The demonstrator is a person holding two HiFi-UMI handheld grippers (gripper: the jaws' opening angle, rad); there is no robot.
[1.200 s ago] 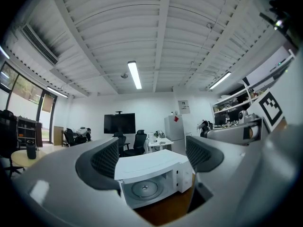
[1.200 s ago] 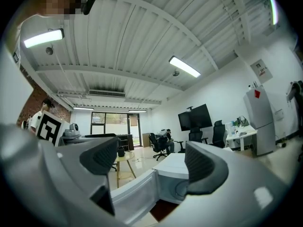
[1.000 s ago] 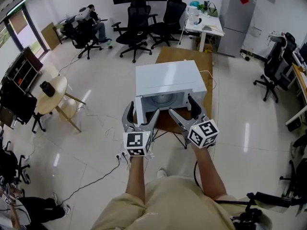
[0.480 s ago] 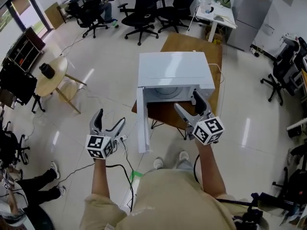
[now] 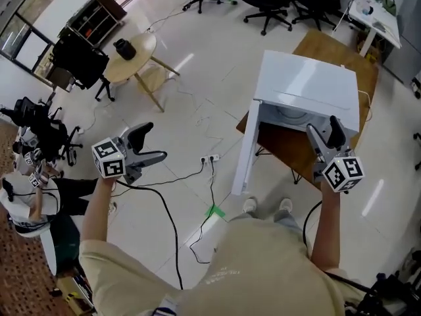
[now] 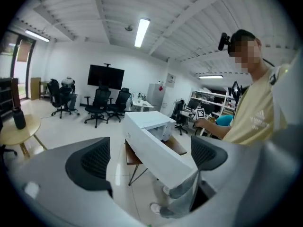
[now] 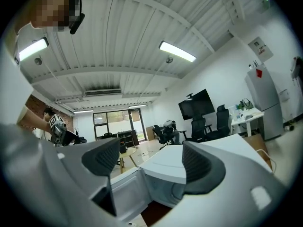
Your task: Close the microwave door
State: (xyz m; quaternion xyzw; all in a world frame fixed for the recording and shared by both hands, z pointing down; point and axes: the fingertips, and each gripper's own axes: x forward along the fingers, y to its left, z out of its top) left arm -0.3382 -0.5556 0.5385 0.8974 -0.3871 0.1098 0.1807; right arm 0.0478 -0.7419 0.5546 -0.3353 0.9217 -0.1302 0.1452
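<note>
Left gripper (image 5: 152,143), empty fingers apart and just opening wider, is hanging well left of the white box microwave's (image 5: 309,84) open white door (image 5: 246,150) on the brown wooden bench (image 5: 284,151). Right gripper (image 5: 323,129), fingers apart and just narrowing on nothing, is hovering by the cavity. Pushing the door's left face near its free near edge, sweeping rightward, is looking the soundest approach.

Left arm (image 5: 97,210) stretched out wide to the person's left. Left gripper (image 5: 153,142) points sideways toward the right one, jaws spread wide and just opened further, nothing between them. Right arm (image 5: 327,232) reaches forward. Right gripper (image 5: 322,126) jaws apart, just been closing, gap empty.
</note>
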